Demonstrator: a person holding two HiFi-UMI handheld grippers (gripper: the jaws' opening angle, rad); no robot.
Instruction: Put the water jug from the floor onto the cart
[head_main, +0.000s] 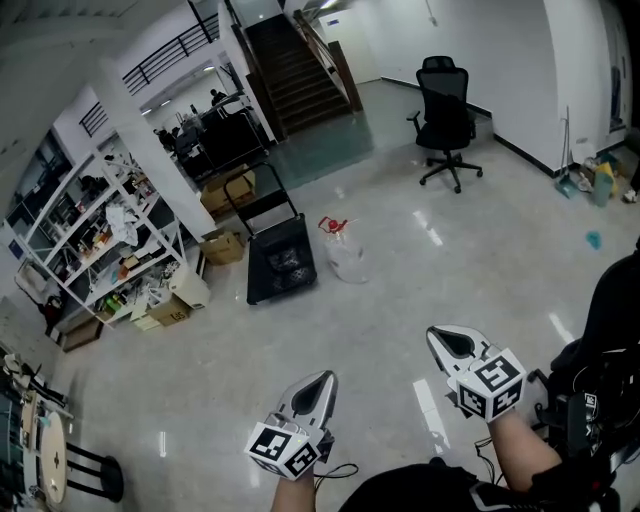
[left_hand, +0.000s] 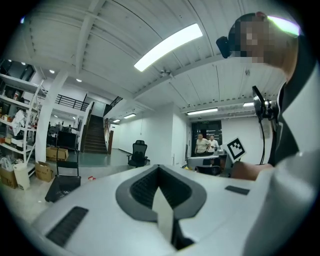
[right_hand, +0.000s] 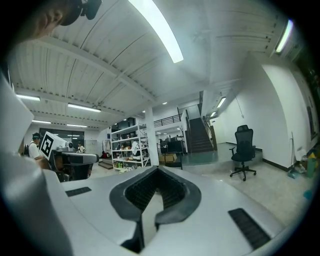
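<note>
The water jug, clear with a red handle at its top, stands on the glossy floor in the head view. Just left of it is the black flat cart, its handle upright at the far end. The same cart shows low at the left in the left gripper view. Both grippers are held low near the person, well short of the jug. My left gripper is shut with nothing in it, and so is my right gripper. Each gripper view shows its jaws closed together, left gripper and right gripper.
A black office chair stands at the back right. White shelves full of items and cardboard boxes line the left side. Stairs rise at the back. A stool is at the bottom left. Two people stand far off.
</note>
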